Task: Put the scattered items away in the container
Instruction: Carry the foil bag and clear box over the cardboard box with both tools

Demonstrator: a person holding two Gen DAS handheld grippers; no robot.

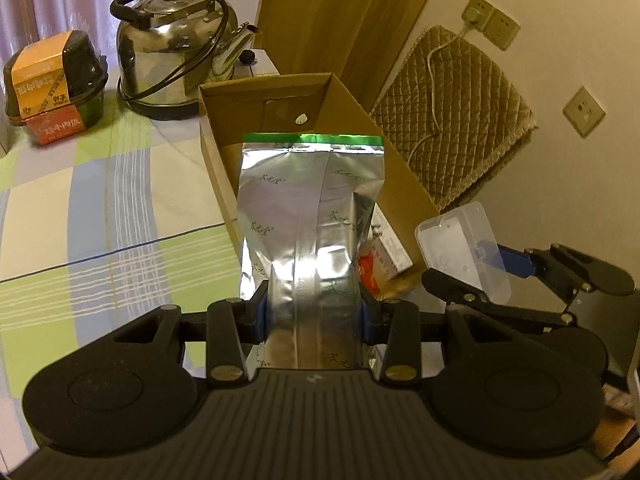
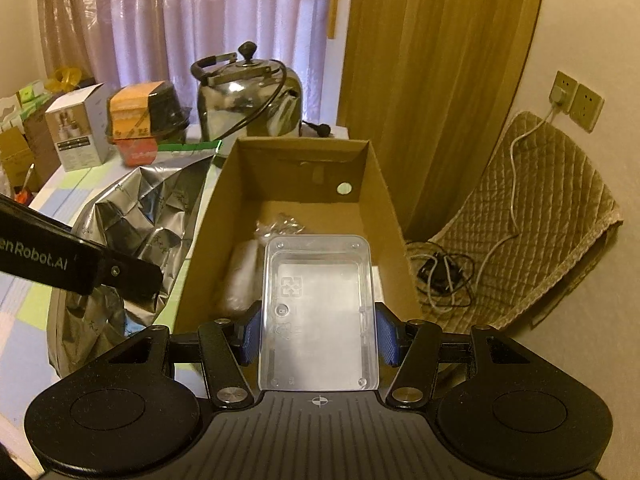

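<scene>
My left gripper [image 1: 312, 316] is shut on a silver foil bag [image 1: 310, 216] with a green top strip, held over the near end of the open cardboard box [image 1: 400, 176]. The right wrist view shows that bag [image 2: 132, 224] left of the box [image 2: 208, 216]. My right gripper [image 2: 318, 336] is shut on a clear plastic case [image 2: 320, 312] above the box's near end; the left wrist view shows the case [image 1: 464, 240] at the right. A clear wrapped packet [image 2: 244, 276] and crinkled plastic [image 2: 280, 224] lie in the box. An orange and white item [image 1: 384, 260] shows beside the bag.
A steel kettle [image 1: 176, 48] with a black cord and an orange-labelled black bowl [image 1: 52, 84] stand on the checked tablecloth [image 1: 100, 200] behind the box. A white carton [image 2: 76, 132] stands farther left. A quilted pad [image 2: 520, 220], cables [image 2: 440, 276] and wall sockets [image 2: 576, 100] are to the right.
</scene>
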